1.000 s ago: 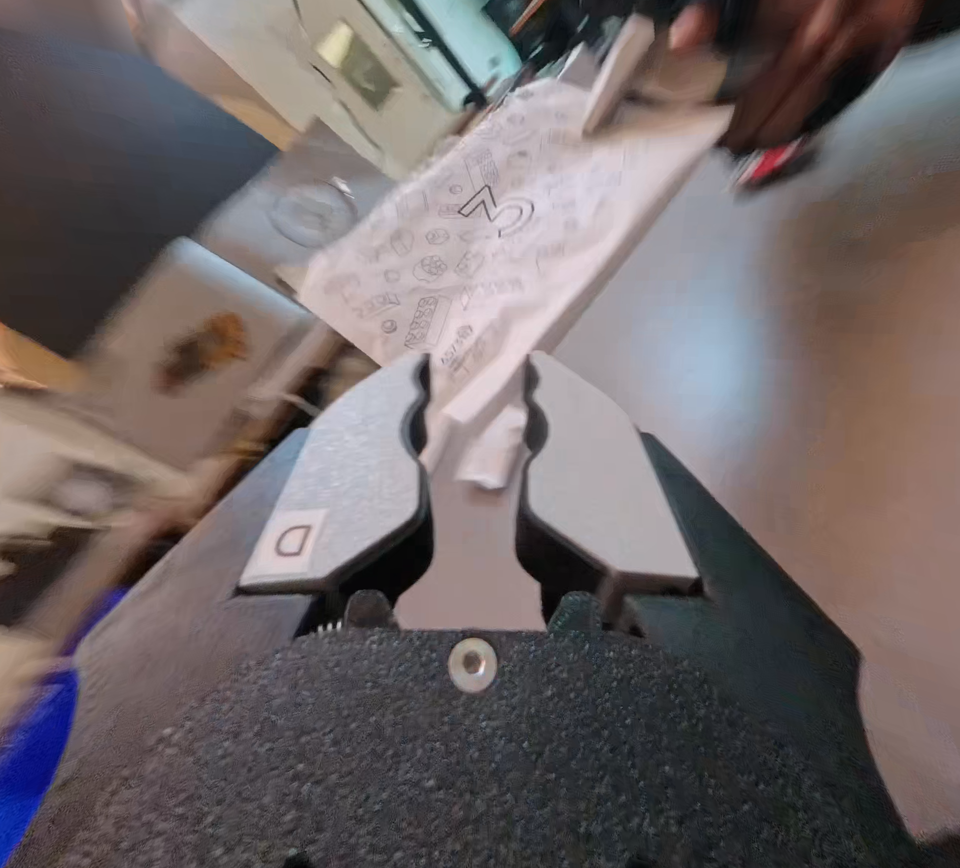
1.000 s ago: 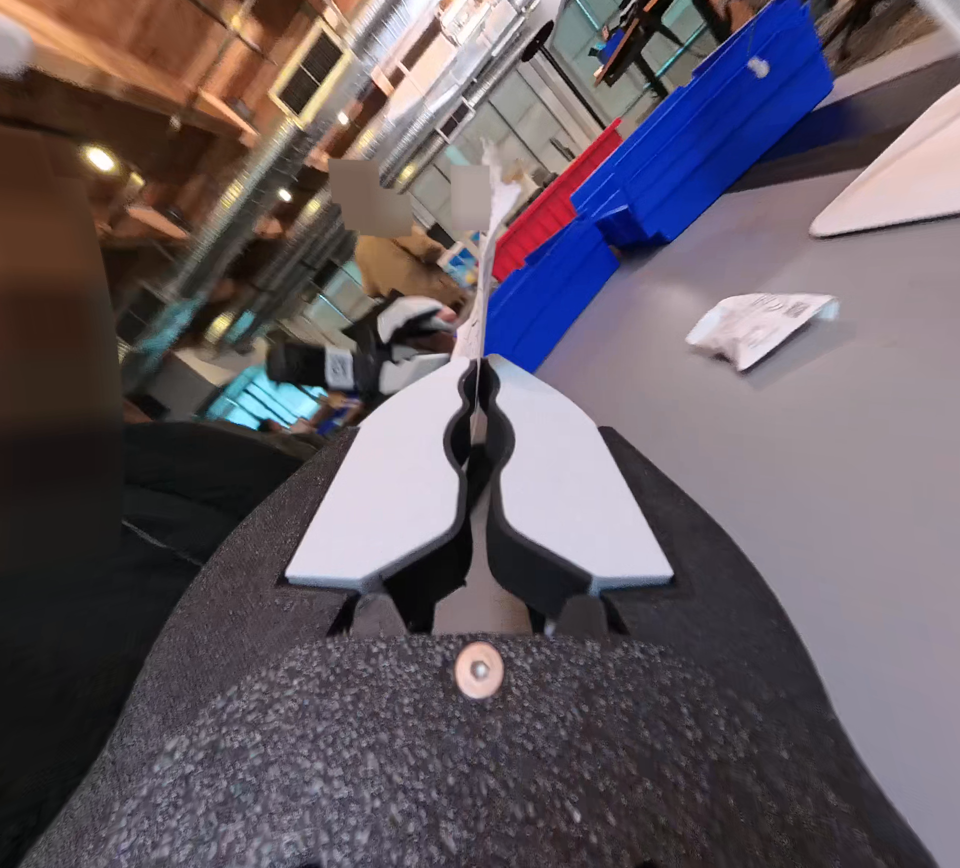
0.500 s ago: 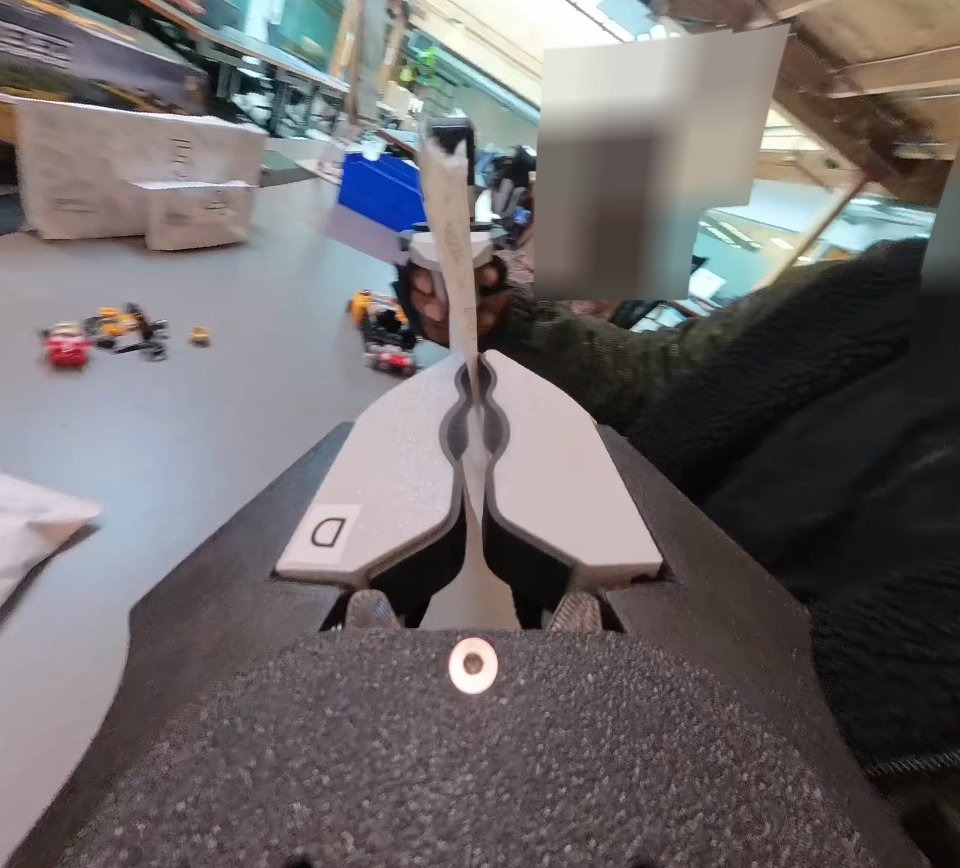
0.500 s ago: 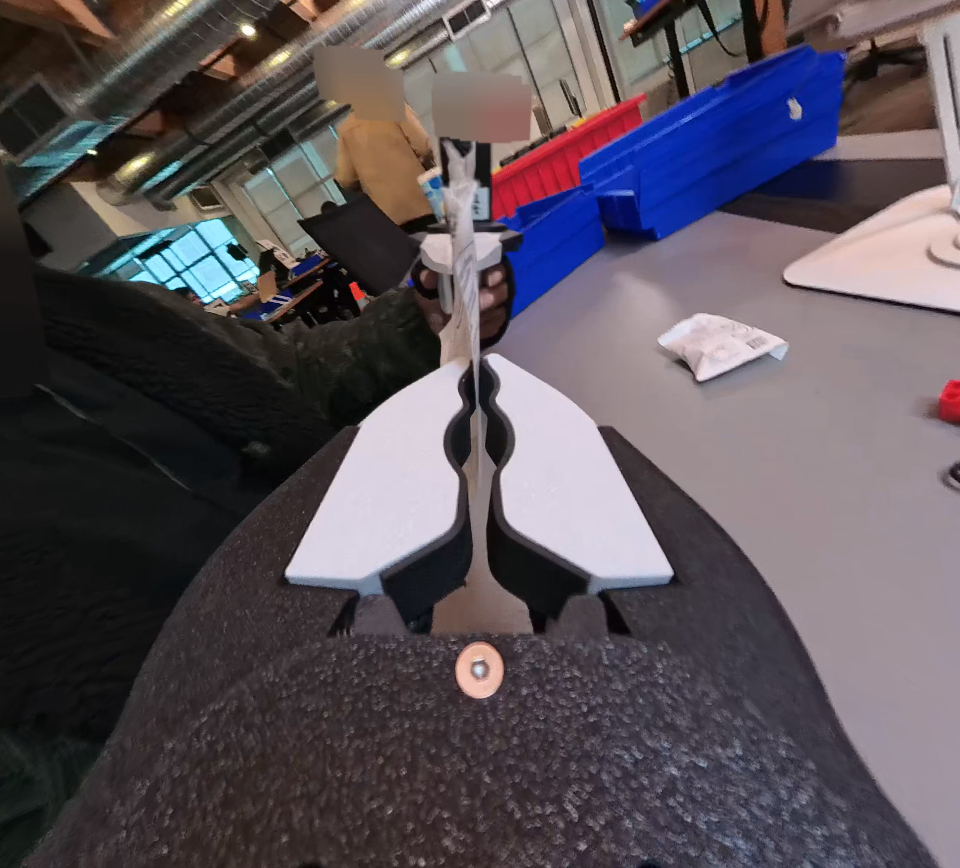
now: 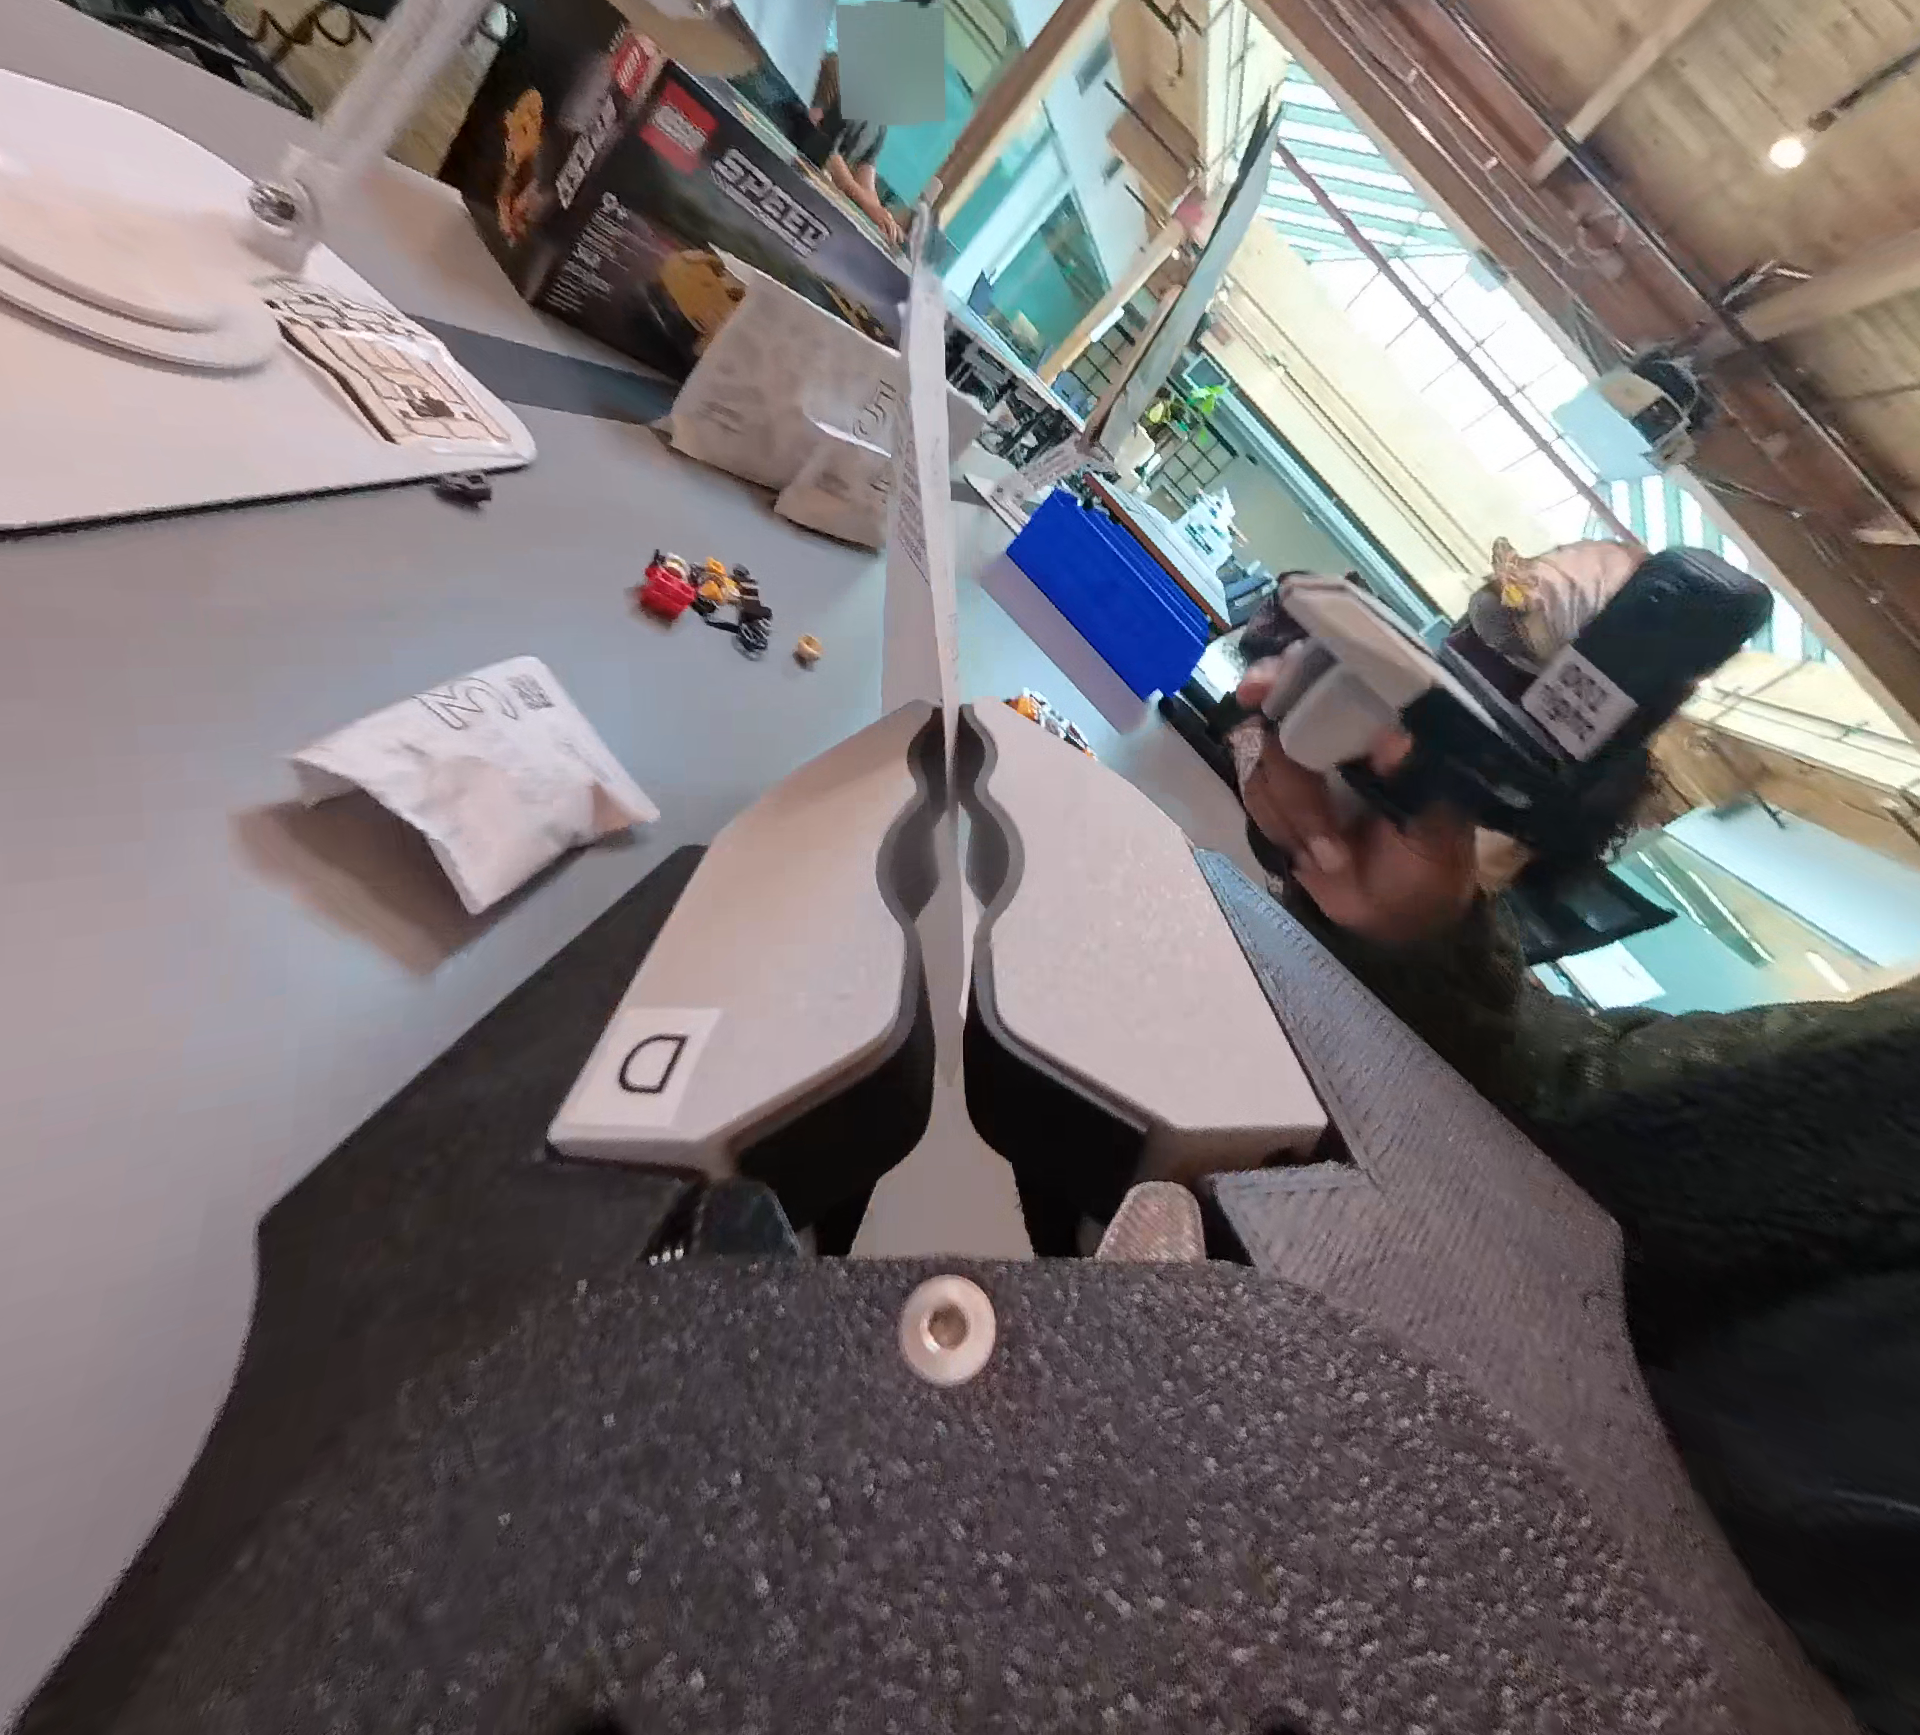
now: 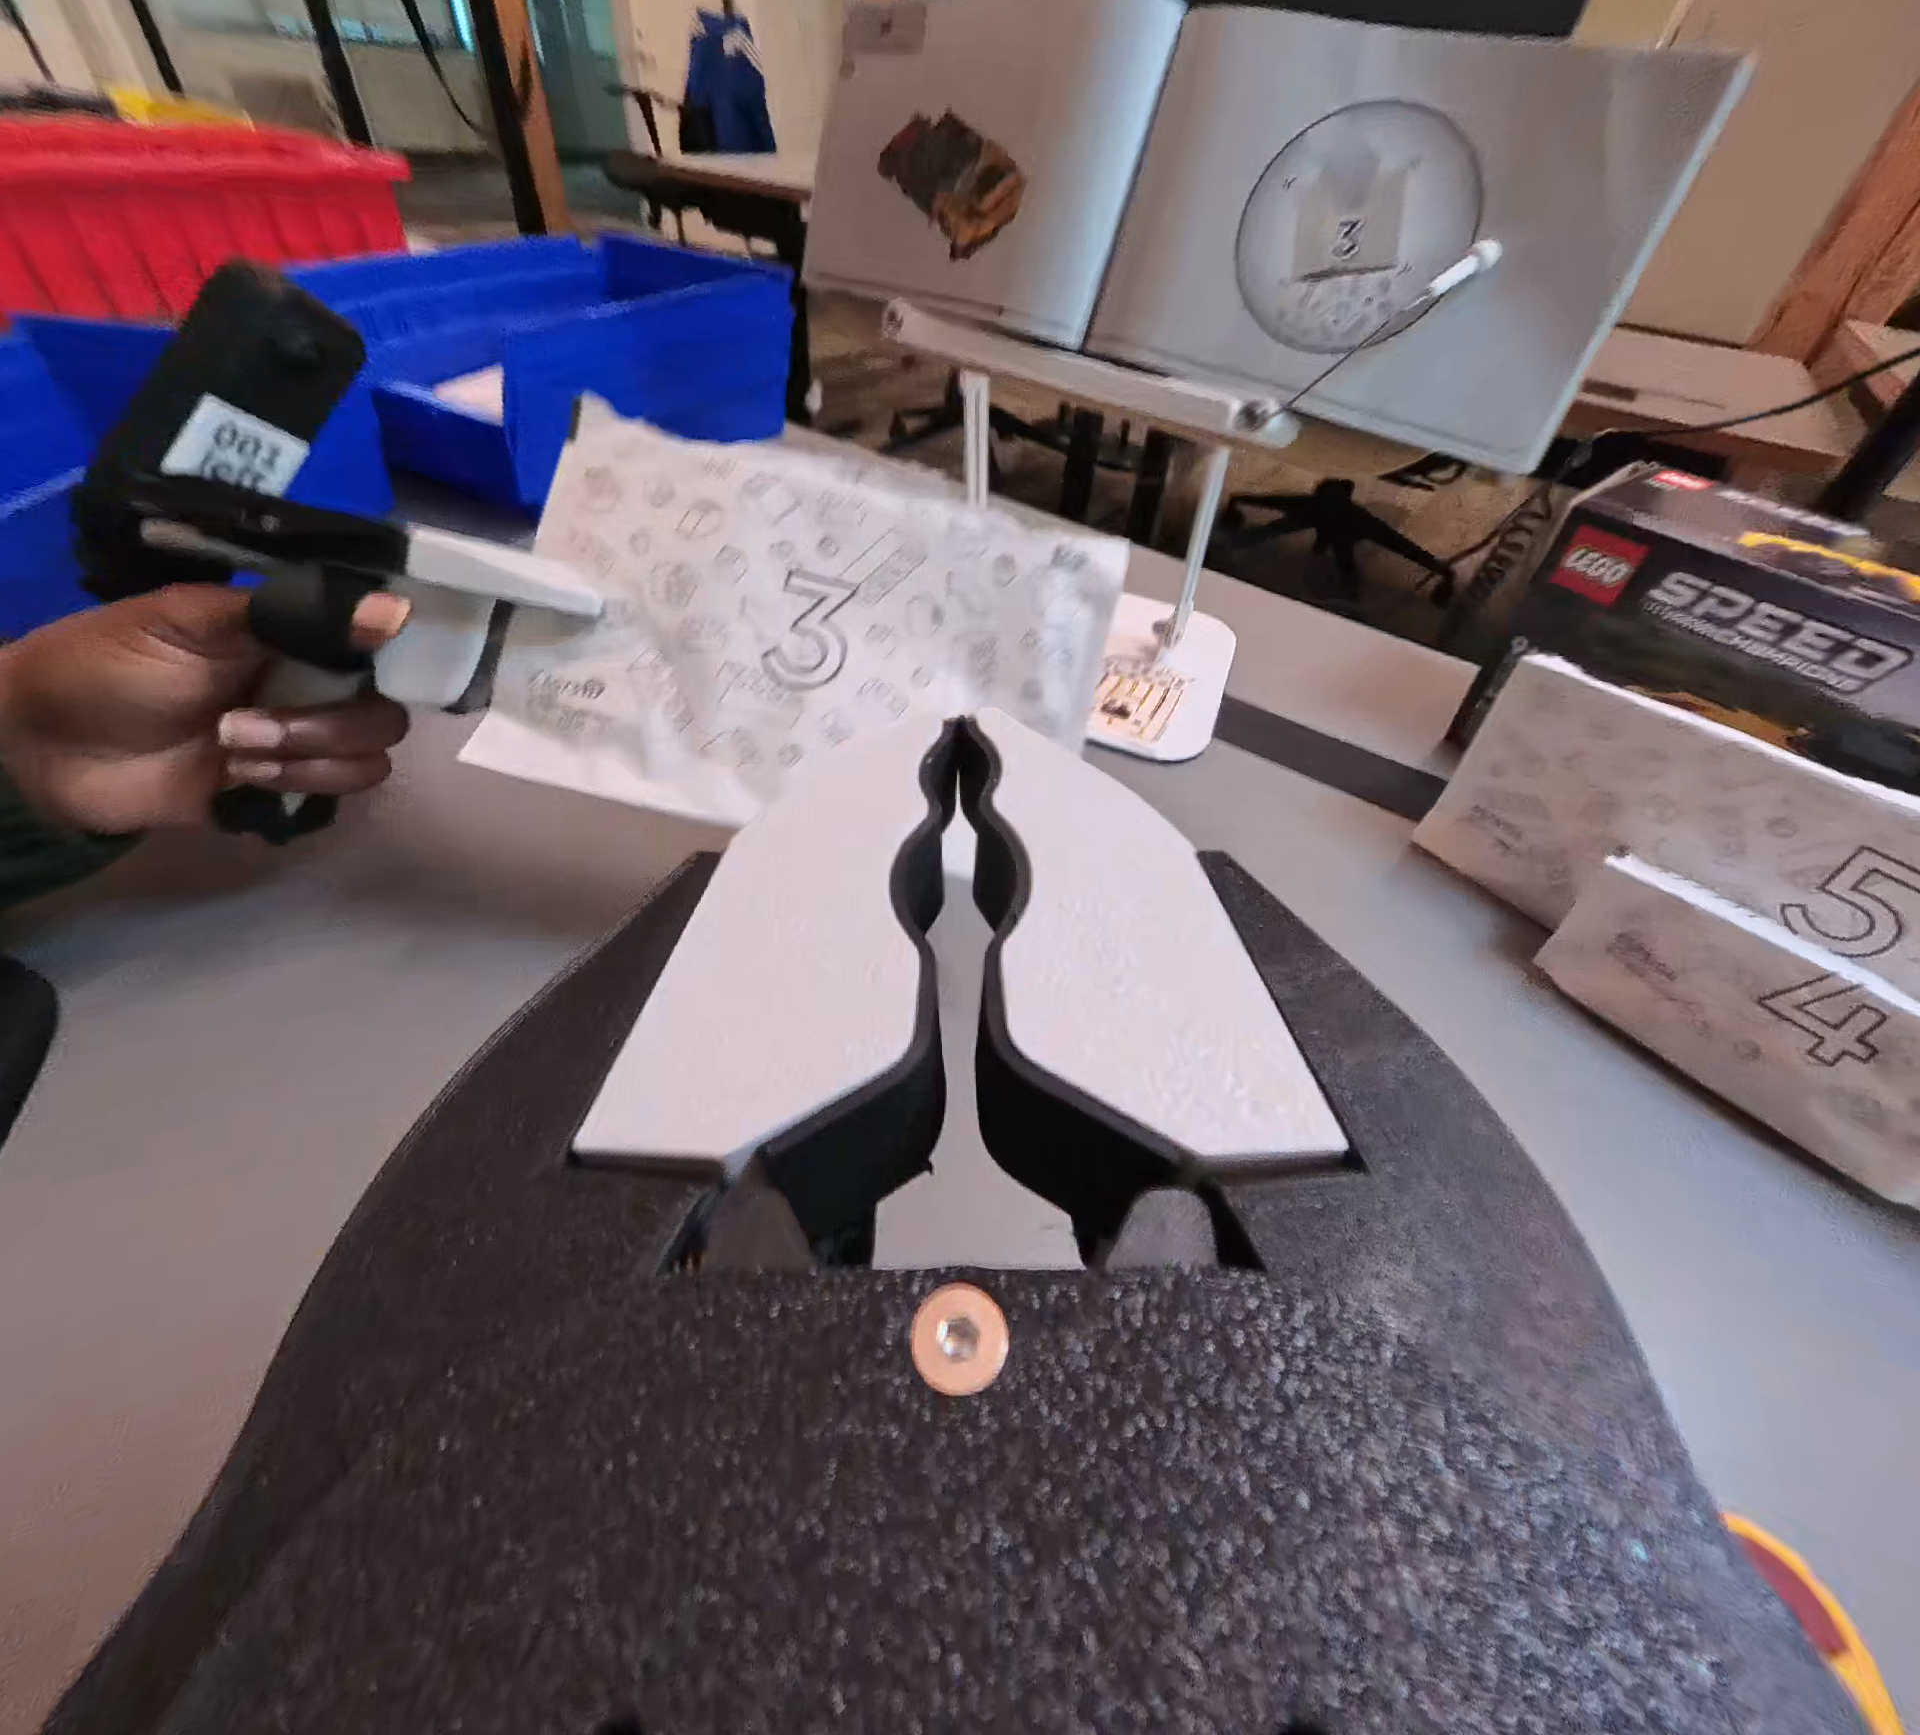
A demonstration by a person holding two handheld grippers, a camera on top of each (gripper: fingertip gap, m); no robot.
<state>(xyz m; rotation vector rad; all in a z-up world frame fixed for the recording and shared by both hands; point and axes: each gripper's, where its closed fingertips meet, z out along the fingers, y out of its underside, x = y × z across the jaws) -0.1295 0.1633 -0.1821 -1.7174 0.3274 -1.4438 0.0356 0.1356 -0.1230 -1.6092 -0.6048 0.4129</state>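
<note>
Clearly, the left gripper (image 5: 948, 729) is clenched on a white paper bag (image 5: 920, 480); the bag is seen edge-on in the left wrist view, thin between the two grey fingers (image 5: 831, 854), and both pads press on it. From the right wrist view the same bag (image 6: 810, 605) shows its flat printed side, held in the air above the grey table (image 6: 260, 1010) by the left gripper (image 6: 592, 605), which a hand (image 6: 177, 698) grips by the handle.

Meanwhile the right gripper (image 6: 964, 729) is closed with its fingertips meeting on nothing; the bag hangs just beyond its tips, and I cannot tell if it touches them. In the left wrist view this gripper (image 5: 1340, 657) is off to the right, apart from the bag, in the other hand (image 5: 1340, 844).

On the table lies a second paper bag (image 5: 478, 771), crumpled, and further away a small pile of toy bricks (image 5: 707, 599). Two more numbered bags (image 6: 1714, 906) lean together at the right, in front of a dark box (image 6: 1745, 584). Behind them, a booklet (image 6: 1247, 189) stands open on a white stand (image 6: 1153, 667). Blue bins (image 6: 540, 345) and a red bin (image 6: 156, 199) are at the far left.
</note>
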